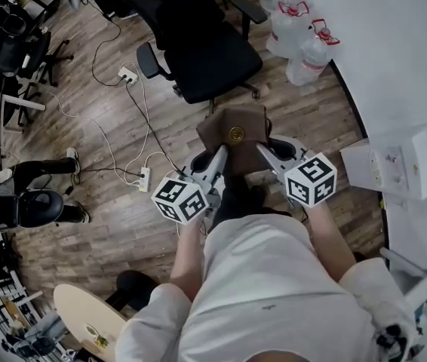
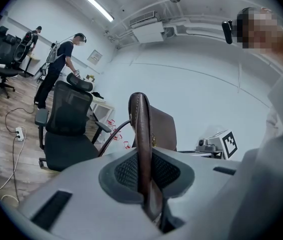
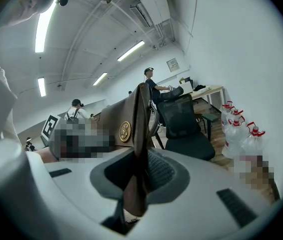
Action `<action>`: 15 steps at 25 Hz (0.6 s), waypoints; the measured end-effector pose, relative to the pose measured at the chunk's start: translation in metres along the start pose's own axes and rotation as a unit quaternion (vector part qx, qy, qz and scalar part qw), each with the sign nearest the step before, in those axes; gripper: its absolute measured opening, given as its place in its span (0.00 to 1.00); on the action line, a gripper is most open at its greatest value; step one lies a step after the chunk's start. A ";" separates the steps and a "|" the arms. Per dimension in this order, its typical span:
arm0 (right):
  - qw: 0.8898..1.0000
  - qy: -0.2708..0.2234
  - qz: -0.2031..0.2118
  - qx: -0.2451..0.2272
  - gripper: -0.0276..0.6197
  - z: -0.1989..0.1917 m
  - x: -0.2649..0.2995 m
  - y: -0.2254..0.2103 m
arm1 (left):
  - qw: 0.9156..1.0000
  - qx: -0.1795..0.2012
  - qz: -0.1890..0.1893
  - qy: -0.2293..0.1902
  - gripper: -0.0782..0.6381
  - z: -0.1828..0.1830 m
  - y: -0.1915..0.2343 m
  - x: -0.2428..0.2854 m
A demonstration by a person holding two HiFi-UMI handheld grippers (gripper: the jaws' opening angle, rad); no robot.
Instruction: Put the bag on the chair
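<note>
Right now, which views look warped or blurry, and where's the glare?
Left gripper view: heavy fisheye, dark corners, brown leather bag soft up close. Right gripper view: same warp, ceiling strip light glaring. Head view: sharp, evenly lit, wooden floor bowed.

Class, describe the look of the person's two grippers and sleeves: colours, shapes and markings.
The left gripper and the right gripper each have a light grey moulded body, slim tapering grey fingers and a white cube printed with black square markers. In the gripper views a dark mesh-textured recess sits in the body's middle. The person wears a white short-sleeved shirt.
</note>
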State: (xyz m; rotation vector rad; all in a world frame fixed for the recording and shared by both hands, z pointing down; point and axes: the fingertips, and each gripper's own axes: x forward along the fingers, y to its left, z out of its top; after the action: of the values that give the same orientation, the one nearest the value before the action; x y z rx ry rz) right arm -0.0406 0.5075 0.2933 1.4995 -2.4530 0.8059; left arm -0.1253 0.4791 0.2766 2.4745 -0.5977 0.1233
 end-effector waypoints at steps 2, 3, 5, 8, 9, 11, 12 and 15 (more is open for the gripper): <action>1.000 0.004 -0.003 0.003 0.14 0.006 0.011 -0.007 | 1.000 -0.002 -0.001 0.003 0.15 0.006 0.011 0.008; 1.000 0.006 -0.004 0.004 0.14 0.009 0.017 -0.011 | 1.000 -0.002 -0.001 0.005 0.15 0.010 0.016 0.012; 1.000 0.009 -0.005 0.005 0.14 0.016 0.028 -0.018 | 1.000 -0.002 -0.002 0.007 0.15 0.018 0.027 0.020; 1.000 0.013 -0.006 0.005 0.14 0.027 0.047 -0.029 | 1.000 -0.003 -0.003 0.009 0.16 0.029 0.045 0.031; 1.000 0.014 -0.007 0.005 0.14 0.031 0.053 -0.032 | 1.000 -0.003 -0.004 0.010 0.15 0.034 0.051 0.035; 1.000 0.015 -0.010 0.006 0.14 0.040 0.066 -0.038 | 1.000 -0.003 -0.005 0.011 0.15 0.043 0.064 0.042; 1.000 0.015 -0.012 0.007 0.14 0.044 0.072 -0.041 | 1.000 -0.003 -0.005 0.011 0.16 0.048 0.070 0.046; 1.000 0.015 -0.017 0.008 0.14 0.057 0.090 -0.049 | 1.000 -0.004 -0.006 0.014 0.15 0.062 0.087 0.056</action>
State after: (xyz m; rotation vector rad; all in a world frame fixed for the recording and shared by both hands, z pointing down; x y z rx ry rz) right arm -0.0339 0.3901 0.2990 1.5195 -2.3984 0.8373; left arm -0.1166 0.3589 0.2832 2.4645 -0.5717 0.1496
